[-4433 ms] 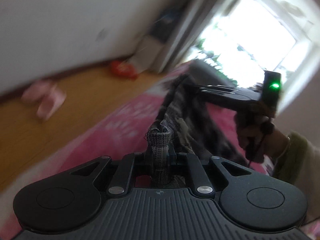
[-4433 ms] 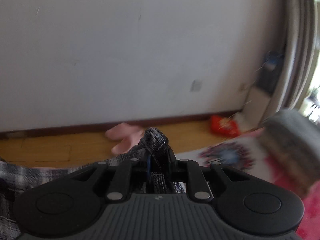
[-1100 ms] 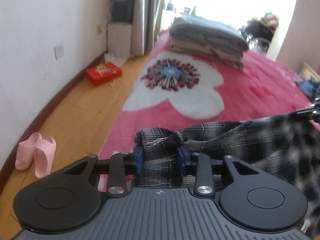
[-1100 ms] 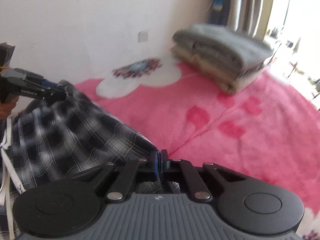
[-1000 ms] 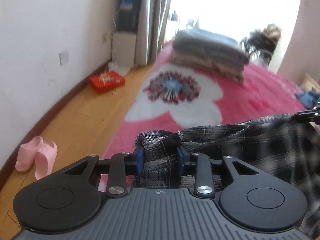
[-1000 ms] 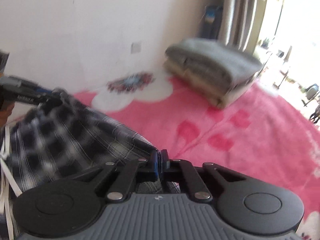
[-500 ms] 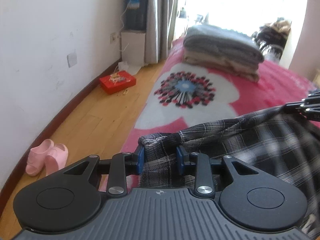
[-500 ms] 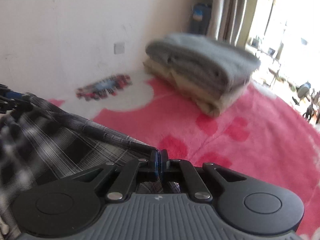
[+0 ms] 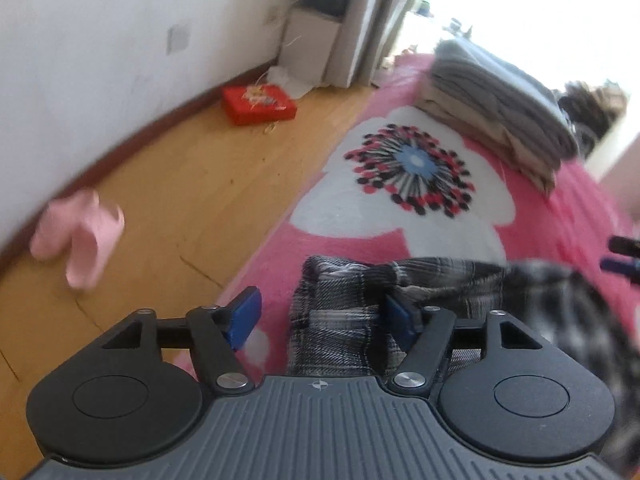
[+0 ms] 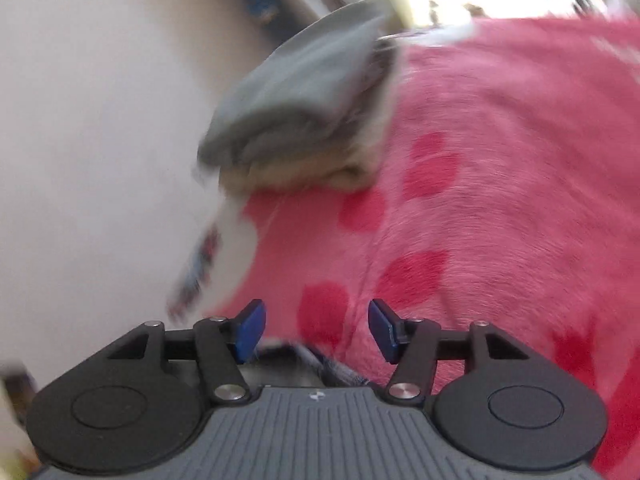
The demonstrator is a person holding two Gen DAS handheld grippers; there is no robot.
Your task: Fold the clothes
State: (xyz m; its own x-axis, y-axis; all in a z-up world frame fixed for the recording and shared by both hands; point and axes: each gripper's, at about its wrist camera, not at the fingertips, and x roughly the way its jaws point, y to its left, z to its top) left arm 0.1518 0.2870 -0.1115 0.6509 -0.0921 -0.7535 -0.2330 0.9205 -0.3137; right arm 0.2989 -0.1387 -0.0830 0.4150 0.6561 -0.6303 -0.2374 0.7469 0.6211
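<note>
As both tongs open, left tongs straddle plaid shirt edge unclamped; right tongs empty, shirt just below.

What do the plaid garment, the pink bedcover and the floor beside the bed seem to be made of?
Plaid garment: thin woven cloth, probably cotton; it crumples in soft creases. Pink bedcover: plush fleece, with a fuzzy brushed nap. Floor: wood or laminate planks with visible seams and a slight sheen; which one is unclear.

Both wrist cams look fwd along own fingers, angled down, close over pink blanket. Shared beyond fingertips: folded stack.
</note>
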